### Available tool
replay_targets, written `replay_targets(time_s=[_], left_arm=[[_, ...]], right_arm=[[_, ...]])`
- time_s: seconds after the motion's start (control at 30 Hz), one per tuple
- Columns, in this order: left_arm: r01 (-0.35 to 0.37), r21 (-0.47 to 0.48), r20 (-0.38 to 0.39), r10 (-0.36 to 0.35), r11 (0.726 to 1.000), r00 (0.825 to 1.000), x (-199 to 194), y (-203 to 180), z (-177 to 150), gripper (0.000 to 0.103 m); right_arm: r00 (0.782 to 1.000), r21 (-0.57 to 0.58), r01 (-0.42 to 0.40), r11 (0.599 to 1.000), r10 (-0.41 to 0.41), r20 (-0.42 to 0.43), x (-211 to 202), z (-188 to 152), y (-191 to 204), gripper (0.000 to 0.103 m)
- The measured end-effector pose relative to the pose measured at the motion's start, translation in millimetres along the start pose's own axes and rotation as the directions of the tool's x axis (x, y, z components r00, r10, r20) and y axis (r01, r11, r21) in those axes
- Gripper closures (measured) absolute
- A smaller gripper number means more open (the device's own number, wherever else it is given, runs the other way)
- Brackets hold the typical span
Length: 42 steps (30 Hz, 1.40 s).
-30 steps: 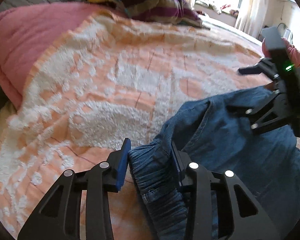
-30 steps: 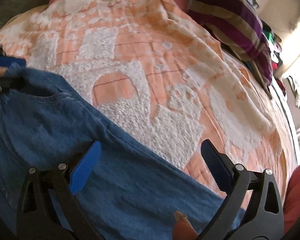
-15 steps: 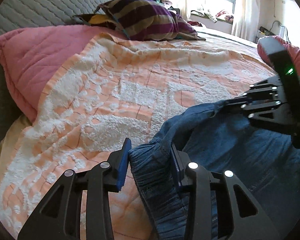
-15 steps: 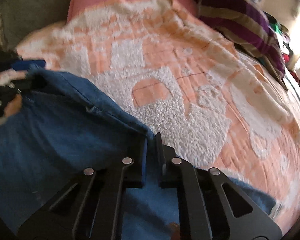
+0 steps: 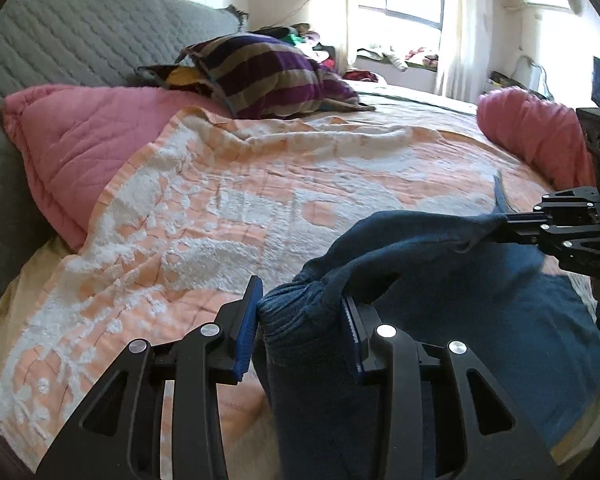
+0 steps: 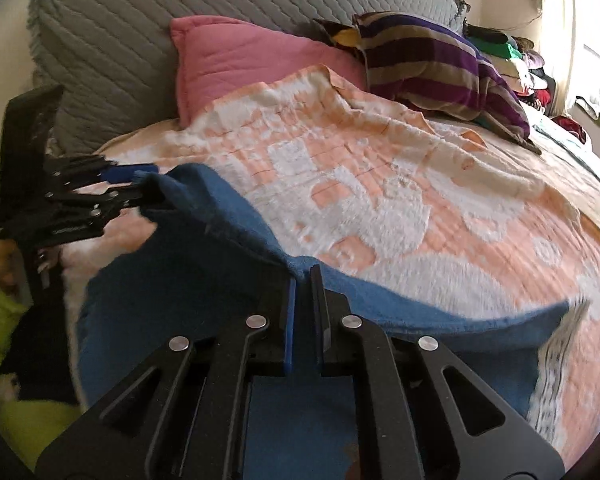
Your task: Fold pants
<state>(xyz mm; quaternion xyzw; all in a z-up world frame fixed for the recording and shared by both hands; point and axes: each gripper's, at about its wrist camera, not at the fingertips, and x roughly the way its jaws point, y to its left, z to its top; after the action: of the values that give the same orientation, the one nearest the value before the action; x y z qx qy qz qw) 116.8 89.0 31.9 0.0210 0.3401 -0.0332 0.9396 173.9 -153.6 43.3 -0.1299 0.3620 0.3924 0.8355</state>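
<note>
Left gripper (image 5: 300, 320) is clamping the bunched waistband of the blue pants (image 5: 440, 280), right gripper (image 6: 303, 280) is pinching their top edge tight, both holding the pants lifted over the orange-and-white blanket (image 5: 220, 208) on the bed.

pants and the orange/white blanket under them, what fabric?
Pants: looks like blue denim, matte, with a gathered ribbed waistband bunched in the left gripper; possibly a softer cotton weave. Blanket: seems a tufted chenille or terry cotton, with raised fuzzy white pile on flat orange ground.
</note>
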Motion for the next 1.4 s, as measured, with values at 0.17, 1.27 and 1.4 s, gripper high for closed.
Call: replay_targets(time_s=[0.17,1.27,1.4], left_arm=[[0.035,0.029,-0.018,-0.034,0.999,0.999,-23.3,-9.8,-19.9,0.068],[0.087,-0.005,-0.205,-0.086,0.996,0.975,-69.9,10.7,-101.4,0.055],[0.013,-0.027,-0.176,-0.018,1.000,0.984,-87.5,25.9,-98.2,0.055]], right_arm=[[0.999,-0.006,-0.040,0.999,0.040,-0.026,-23.9,-31.5,26.0,0.101],[0.968,-0.112,-0.188,0.976,0.165,-0.187,-28.8,-122.3,124.5,0.101],[0.965,-0.104,-0.198,0.975,0.175,-0.195,-21.4,-124.0,124.9,0.101]])
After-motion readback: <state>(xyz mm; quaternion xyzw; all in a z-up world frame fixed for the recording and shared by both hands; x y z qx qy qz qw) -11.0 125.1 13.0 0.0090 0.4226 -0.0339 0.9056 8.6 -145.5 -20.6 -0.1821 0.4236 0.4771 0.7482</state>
